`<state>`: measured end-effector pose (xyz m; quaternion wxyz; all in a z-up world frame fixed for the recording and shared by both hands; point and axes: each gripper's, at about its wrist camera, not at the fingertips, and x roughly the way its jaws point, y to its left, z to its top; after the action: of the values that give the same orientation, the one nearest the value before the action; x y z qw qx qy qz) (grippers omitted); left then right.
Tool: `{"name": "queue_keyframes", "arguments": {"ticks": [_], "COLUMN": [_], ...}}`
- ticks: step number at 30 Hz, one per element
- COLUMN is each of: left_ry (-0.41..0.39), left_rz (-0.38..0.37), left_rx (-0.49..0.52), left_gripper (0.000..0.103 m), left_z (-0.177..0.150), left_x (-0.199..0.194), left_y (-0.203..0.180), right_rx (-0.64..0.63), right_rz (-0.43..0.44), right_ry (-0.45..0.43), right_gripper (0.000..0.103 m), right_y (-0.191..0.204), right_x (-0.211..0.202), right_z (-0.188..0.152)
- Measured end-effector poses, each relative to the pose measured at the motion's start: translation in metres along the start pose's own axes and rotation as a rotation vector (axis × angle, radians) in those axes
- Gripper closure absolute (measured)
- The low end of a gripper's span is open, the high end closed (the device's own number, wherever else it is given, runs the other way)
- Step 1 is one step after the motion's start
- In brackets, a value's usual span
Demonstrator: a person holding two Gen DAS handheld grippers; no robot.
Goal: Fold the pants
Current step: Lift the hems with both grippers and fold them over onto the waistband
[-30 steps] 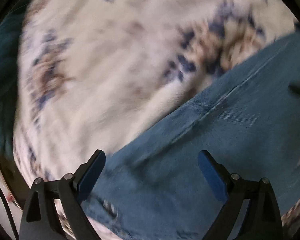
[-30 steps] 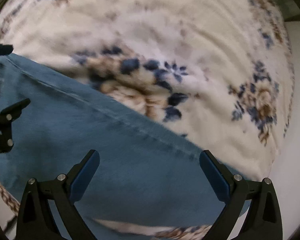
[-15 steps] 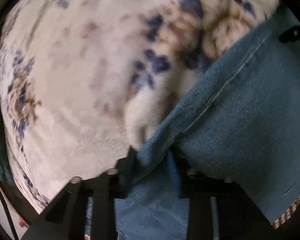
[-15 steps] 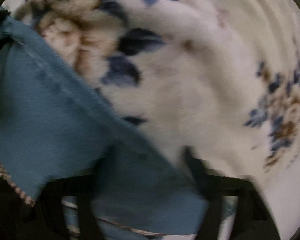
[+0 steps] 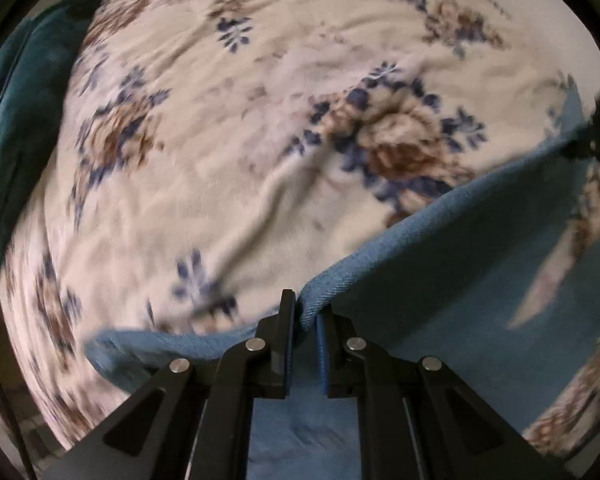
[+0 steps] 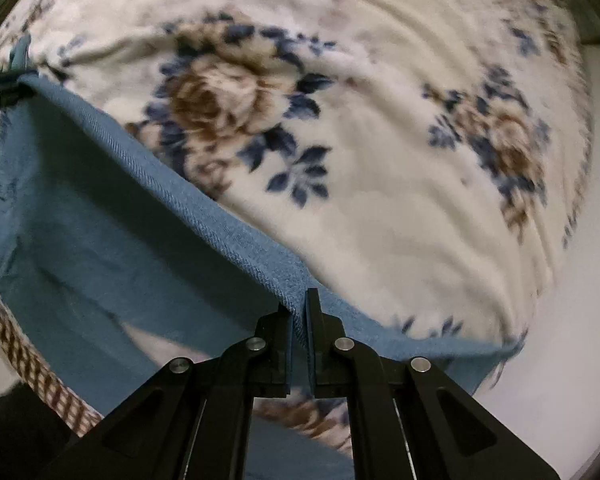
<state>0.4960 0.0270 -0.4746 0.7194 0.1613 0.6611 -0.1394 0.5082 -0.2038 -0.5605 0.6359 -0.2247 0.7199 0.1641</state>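
The pants run off the lower edge in both wrist views, so their full shape cannot be told. Where the left hand-held gripper pinches the denim, its fingers hide the clamped fold. The floral blanket is smeared with motion blur toward the rim. A dark teal thing at the left edge is cut off and unidentifiable.

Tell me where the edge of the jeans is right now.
The jeans edge is lifted off the floral blanket, stretched between the left gripper and right gripper, both clamped on it.
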Motion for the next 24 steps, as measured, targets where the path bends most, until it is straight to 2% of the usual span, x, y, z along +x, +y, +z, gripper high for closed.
{"name": "queue_keyframes", "arguments": {"ticks": [2,3,4,6,9,12,16,22,24], "left_ry": [-0.022,-0.02,-0.01,0.003,0.072,0.16,0.226,0.219,0.22], "left_rz": [-0.006,-0.036,-0.061,-0.077,-0.094,-0.116,-0.128,-0.115,-0.1], "left_rx": [-0.047,-0.09,-0.124,-0.174,-0.247,-0.317,-0.415,-0.426,-0.443], "left_gripper": [0.096,0.096,0.096,0.096,0.096,0.096,0.096,0.094,0.091], "left_z": [-0.027,-0.044,-0.049,-0.087,-0.143,-0.189,-0.228,-0.236,-0.236], "left_x": [-0.007,-0.012,-0.008,-0.019,-0.014,0.021,0.061,0.081,0.076], "left_y": [-0.023,-0.03,-0.037,-0.053,-0.081,-0.096,-0.103,-0.106,-0.105], "right_rx": [0.052,0.07,0.087,0.109,0.18,0.234,0.287,0.325,0.338], "right_rz": [0.025,0.035,0.04,0.061,0.113,0.131,0.156,0.155,0.16], "right_ry": [-0.026,-0.033,-0.029,-0.011,0.033,0.078,0.11,0.117,0.141], "right_gripper": [0.097,0.097,0.097,0.097,0.097,0.097,0.097,0.097,0.091], "right_y": [0.015,0.022,0.034,0.062,0.088,0.124,0.15,0.166,0.168], "right_x": [-0.017,-0.022,-0.024,-0.024,-0.008,0.023,0.065,0.087,0.09], "right_z": [-0.03,-0.05,-0.072,-0.105,-0.158,-0.202,-0.227,-0.236,-0.233]}}
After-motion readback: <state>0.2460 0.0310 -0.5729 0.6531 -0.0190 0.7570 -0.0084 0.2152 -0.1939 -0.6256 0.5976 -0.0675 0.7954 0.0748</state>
